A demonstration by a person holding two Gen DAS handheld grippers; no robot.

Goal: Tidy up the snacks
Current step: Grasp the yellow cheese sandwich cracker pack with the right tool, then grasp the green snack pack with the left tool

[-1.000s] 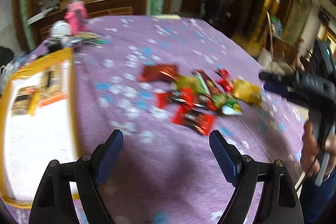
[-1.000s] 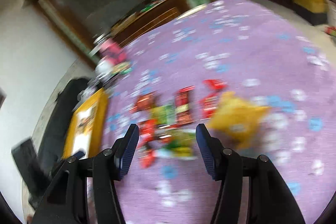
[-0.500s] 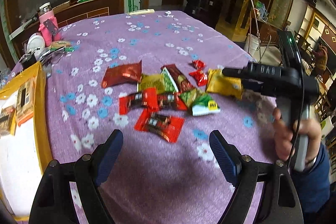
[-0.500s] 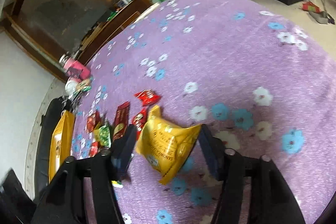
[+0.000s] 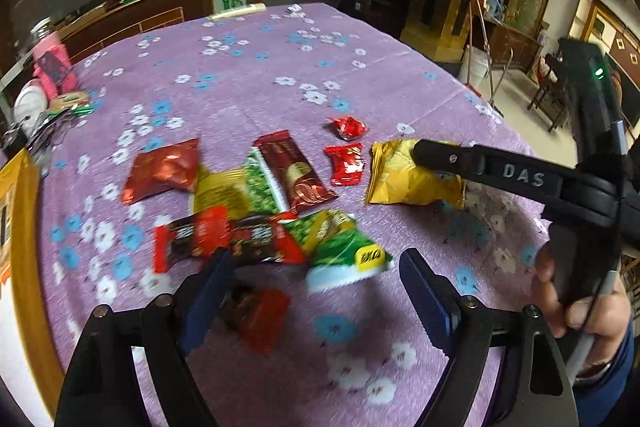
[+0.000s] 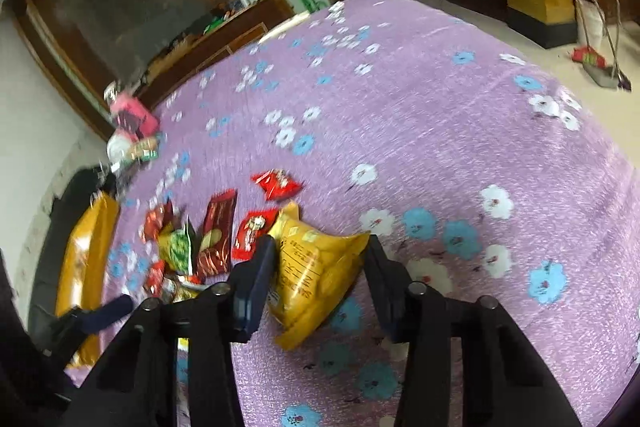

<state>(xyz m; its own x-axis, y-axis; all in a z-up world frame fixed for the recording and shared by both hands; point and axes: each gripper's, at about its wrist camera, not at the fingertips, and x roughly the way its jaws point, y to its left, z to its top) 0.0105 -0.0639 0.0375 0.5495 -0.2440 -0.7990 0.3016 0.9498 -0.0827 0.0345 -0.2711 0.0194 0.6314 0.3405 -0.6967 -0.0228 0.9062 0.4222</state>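
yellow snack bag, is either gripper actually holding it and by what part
The right gripper has just been closing on the yellow snack bag, its pads against the bag's two sides at mid-body. The left gripper is open, holding nothing.

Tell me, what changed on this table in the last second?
The right gripper came down around the yellow snack bag, its jaws closing onto it. The left gripper slid closer over the red packet, jaws open, narrowing slightly. The other snacks and the purple tablecloth stayed put.

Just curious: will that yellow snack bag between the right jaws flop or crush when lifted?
The yellow snack bag looks puffy and crinkled, so probably light and soft. The right gripper has just been closing around it; contents may crush, and glossy film might slip.
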